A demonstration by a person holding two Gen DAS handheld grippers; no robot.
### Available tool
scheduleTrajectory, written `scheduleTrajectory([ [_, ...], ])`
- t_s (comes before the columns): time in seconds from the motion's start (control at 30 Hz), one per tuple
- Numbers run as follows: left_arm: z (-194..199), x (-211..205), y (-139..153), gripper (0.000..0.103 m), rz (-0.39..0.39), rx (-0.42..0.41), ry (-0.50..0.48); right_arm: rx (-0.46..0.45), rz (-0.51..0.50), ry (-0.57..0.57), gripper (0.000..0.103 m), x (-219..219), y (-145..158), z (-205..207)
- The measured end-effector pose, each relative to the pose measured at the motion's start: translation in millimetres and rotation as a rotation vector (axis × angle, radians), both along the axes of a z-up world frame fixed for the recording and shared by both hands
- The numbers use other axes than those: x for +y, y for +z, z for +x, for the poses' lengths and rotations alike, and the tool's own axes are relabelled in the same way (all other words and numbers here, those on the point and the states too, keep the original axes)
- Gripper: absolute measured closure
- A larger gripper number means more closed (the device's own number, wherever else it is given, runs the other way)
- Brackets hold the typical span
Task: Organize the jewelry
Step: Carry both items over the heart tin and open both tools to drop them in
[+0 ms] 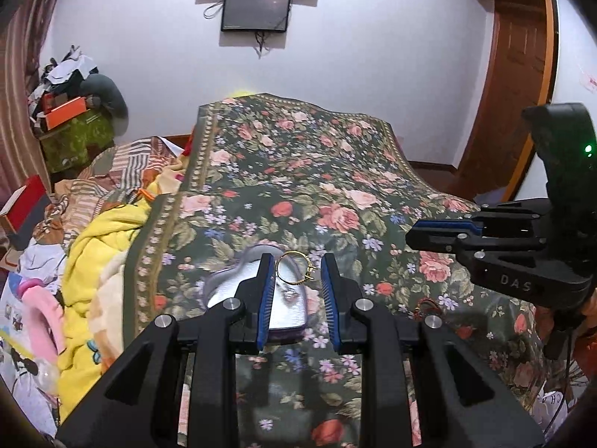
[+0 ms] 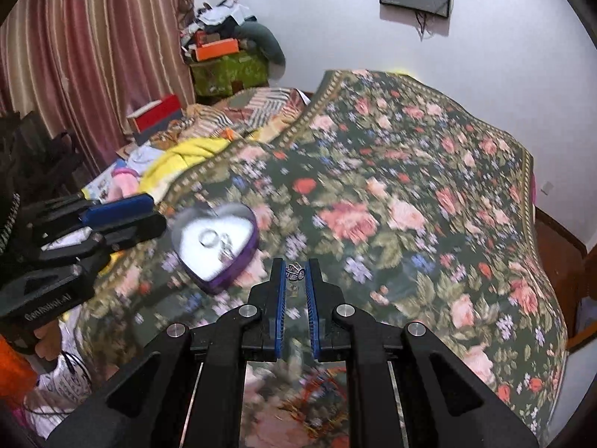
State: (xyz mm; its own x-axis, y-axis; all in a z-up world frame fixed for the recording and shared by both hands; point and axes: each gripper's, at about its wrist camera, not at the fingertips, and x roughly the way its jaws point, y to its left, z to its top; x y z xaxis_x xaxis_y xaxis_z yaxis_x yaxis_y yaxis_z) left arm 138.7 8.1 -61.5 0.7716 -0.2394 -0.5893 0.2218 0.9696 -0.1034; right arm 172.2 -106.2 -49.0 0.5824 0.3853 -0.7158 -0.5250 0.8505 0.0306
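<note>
A heart-shaped purple box with a white lining (image 1: 242, 283) lies on the floral bedspread (image 1: 298, 171); it also shows in the right wrist view (image 2: 214, 239) with rings (image 2: 218, 242) inside. My left gripper (image 1: 296, 265) holds a gold ring (image 1: 294, 270) between its fingertips, just above the box. My right gripper (image 2: 296, 270) is shut on a small silver ring (image 2: 295, 272), to the right of the box. The right gripper also shows in the left wrist view (image 1: 421, 237), and the left gripper in the right wrist view (image 2: 153, 212).
A small red and gold piece (image 1: 427, 304) lies on the bedspread right of the box. Yellow and pink blankets (image 1: 97, 261) are piled at the left. Boxes (image 2: 224, 63) stand by the curtain. A wooden door (image 1: 518, 74) is at the right.
</note>
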Motion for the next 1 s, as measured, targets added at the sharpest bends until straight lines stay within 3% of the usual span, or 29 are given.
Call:
scheduleTrajectory([
  [0.37,0.2,42.0,-1.4,0.079,-0.027,-0.007,0.077,-0.032,0.017,0.07,0.094,40.5,6.6,3.7],
  [1.0,33.5,51.3,-41.9,0.079,-0.021,0.089,0.06,0.1,0.026,0.161,0.094,79.1,-38.1,11.8],
])
